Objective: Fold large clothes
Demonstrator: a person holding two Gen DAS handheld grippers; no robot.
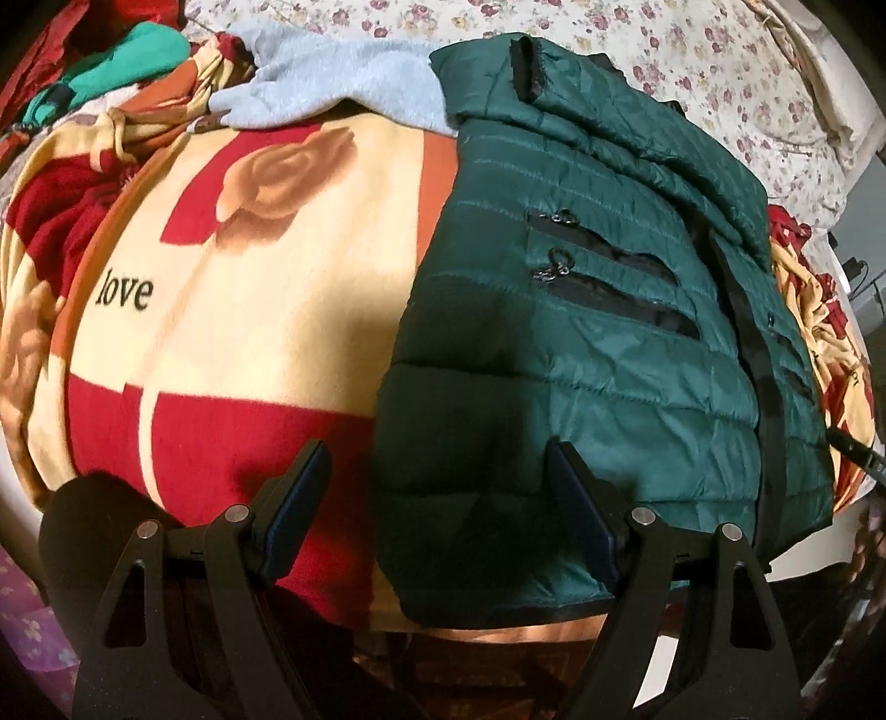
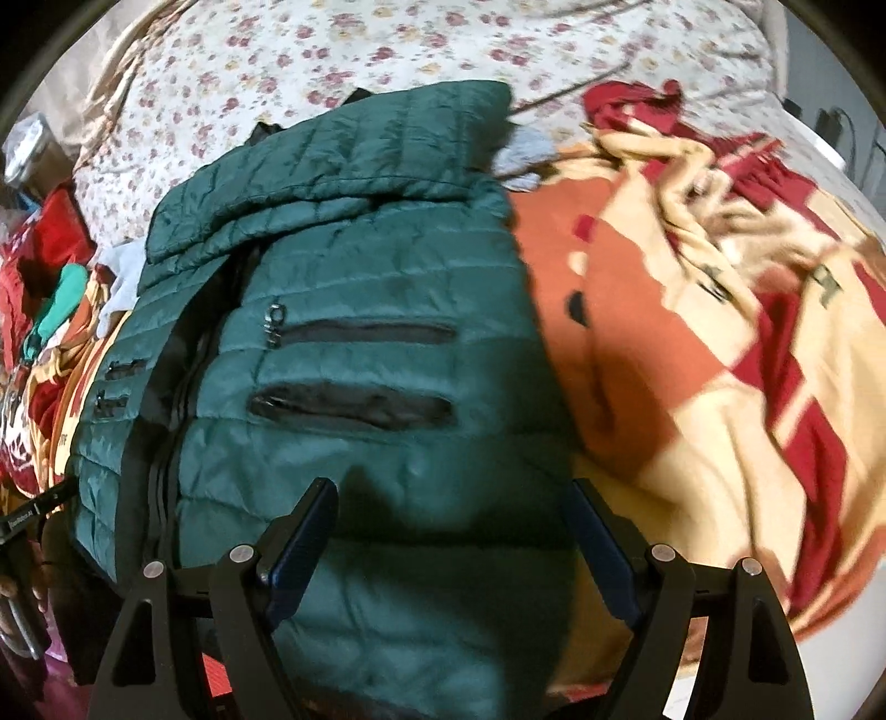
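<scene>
A dark green quilted jacket (image 1: 609,343) lies flat on a red and cream blanket (image 1: 232,266), with black zip pockets and a sleeve folded across its top. My left gripper (image 1: 437,459) hovers open over the jacket's near left hem corner, nothing pinched between its blue pads (image 1: 302,498). In the right wrist view the same jacket (image 2: 354,310) fills the middle. My right gripper (image 2: 454,498) stands open above its lower right part, near the side edge, with nothing held. The left gripper's black tip (image 2: 39,509) shows at the far left edge.
A grey fleece garment (image 1: 332,77) and a teal cloth (image 1: 144,50) lie behind the jacket. A floral bedsheet (image 2: 387,50) covers the far side. The blanket bunches into folds (image 2: 720,183) at the right. The bed's near edge runs below both grippers.
</scene>
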